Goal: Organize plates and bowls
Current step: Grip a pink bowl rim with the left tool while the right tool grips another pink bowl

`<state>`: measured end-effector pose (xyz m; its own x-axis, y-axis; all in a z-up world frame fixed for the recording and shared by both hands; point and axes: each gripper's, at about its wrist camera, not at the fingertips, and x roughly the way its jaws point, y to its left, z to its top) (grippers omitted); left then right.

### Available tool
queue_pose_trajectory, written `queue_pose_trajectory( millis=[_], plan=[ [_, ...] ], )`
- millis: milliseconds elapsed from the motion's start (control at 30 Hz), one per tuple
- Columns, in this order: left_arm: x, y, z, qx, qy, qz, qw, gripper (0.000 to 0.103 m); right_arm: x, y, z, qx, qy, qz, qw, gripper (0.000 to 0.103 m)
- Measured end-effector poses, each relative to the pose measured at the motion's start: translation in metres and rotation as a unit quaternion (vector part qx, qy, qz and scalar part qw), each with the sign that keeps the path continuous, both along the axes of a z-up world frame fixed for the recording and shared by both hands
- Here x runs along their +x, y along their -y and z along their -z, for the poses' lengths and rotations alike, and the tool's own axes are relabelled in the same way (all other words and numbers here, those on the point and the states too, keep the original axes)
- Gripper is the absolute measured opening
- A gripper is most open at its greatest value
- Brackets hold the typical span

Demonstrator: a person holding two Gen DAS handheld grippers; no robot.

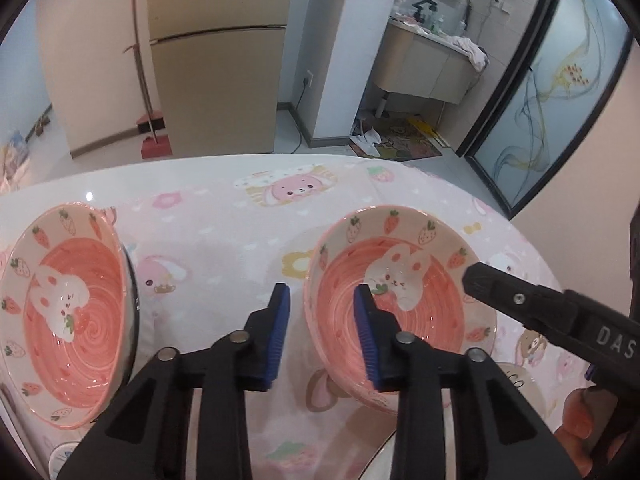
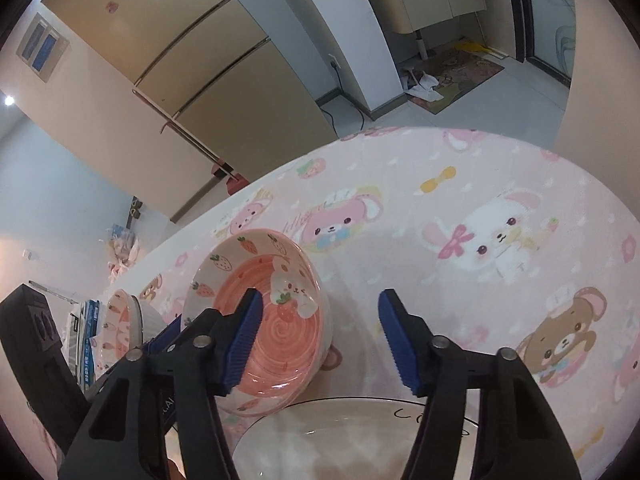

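Observation:
A pink bowl (image 1: 404, 312) with a bunny and strawberries stands on the pink tablecloth, beside a clear black-rimmed plate (image 2: 340, 436). My left gripper (image 1: 322, 288) straddles its left rim: one blue pad is inside the bowl and one outside, and neither touches it. My right gripper (image 2: 320, 292) straddles the bowl's (image 2: 272, 320) right rim the same way, with a gap at both pads. One right finger (image 1: 480, 280) shows over the bowl. A second matching bowl (image 1: 68, 312) sits tilted at the left, on a grey dish.
The tablecloth (image 2: 460, 208) covers a rounded table whose far edge (image 1: 240, 158) drops to a tiled floor. A small patterned dish (image 1: 60, 460) lies at the near left. A person's hand (image 1: 580, 420) holds the right tool. A fridge and a red dustpan stand beyond.

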<state>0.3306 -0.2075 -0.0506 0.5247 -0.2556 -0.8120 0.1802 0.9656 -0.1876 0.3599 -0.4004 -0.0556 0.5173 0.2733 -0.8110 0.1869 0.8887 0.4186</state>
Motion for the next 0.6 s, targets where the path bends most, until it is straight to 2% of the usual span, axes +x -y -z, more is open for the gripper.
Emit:
queue_pose_trajectory(
  millis=[133, 300, 400, 500, 600],
  plan=[
    [0.004, 0.001, 0.010, -0.016, -0.026, 0.002, 0.9995, 0.021, 0.005, 0.000, 0.012, 0.013, -0.016, -0.003, 1.000, 0.047],
    [0.007, -0.001, 0.019, -0.028, -0.050, 0.001, 0.9984, 0.020, 0.008, -0.004, 0.022, -0.009, -0.023, 0.001, 1.000, 0.043],
    [0.009, -0.003, 0.023, -0.035, -0.057, -0.003, 0.9978, 0.020, 0.011, -0.007, 0.029, 0.009, -0.029, -0.010, 0.999, 0.038],
    [0.007, -0.005, 0.026, -0.048, -0.059, -0.010, 0.9971, 0.020, 0.013, -0.010, 0.034, 0.010, -0.035, -0.014, 0.999, 0.031],
    [0.004, -0.002, 0.025, -0.048, -0.054, -0.010, 0.9974, 0.020, 0.014, -0.013, 0.038, -0.006, -0.035, -0.002, 0.999, 0.031]
  ],
)
